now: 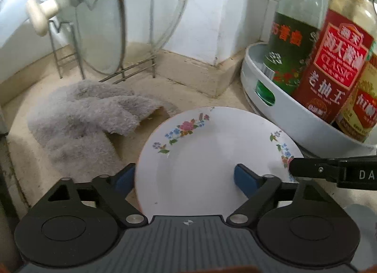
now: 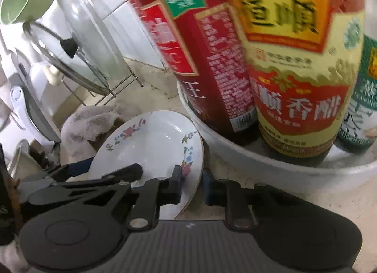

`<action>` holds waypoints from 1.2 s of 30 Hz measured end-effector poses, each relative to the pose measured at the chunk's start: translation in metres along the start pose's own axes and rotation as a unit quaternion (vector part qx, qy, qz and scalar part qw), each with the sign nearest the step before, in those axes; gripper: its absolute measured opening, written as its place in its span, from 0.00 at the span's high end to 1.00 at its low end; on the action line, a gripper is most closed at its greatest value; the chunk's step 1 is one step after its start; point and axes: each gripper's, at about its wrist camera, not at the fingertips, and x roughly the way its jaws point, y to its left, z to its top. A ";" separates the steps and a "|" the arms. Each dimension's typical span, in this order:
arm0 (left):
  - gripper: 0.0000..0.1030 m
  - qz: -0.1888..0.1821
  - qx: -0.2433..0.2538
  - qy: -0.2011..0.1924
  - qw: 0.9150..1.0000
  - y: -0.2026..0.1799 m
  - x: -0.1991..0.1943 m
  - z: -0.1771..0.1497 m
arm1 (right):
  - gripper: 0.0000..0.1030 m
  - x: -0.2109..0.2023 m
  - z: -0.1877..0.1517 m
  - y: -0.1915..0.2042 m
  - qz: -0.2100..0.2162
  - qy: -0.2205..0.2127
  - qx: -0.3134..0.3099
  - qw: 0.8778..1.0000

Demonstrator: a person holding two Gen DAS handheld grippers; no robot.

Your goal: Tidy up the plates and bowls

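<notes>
Floral plate (image 1: 212,162) tilted off bench (image 1: 188,89), rim between right gripper (image 2: 192,184) fingers, nearly pinched; left gripper (image 1: 183,176) fingers spread astride its near edge.

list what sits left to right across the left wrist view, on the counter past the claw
grey towel → floral plate → white tray holding the sauce bottles, with the green-label bottle left of the red-label soy sauce bottle

White plate (image 1: 207,155) with floral rim, grey cloth (image 1: 82,117), red-labelled bottle (image 1: 334,66)
</notes>
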 end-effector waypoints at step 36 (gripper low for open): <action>0.20 -0.069 0.032 -0.059 0.995 -0.047 -0.109 -0.024 | 0.82 -0.144 -0.047 -0.018 0.014 -0.092 0.053 0.994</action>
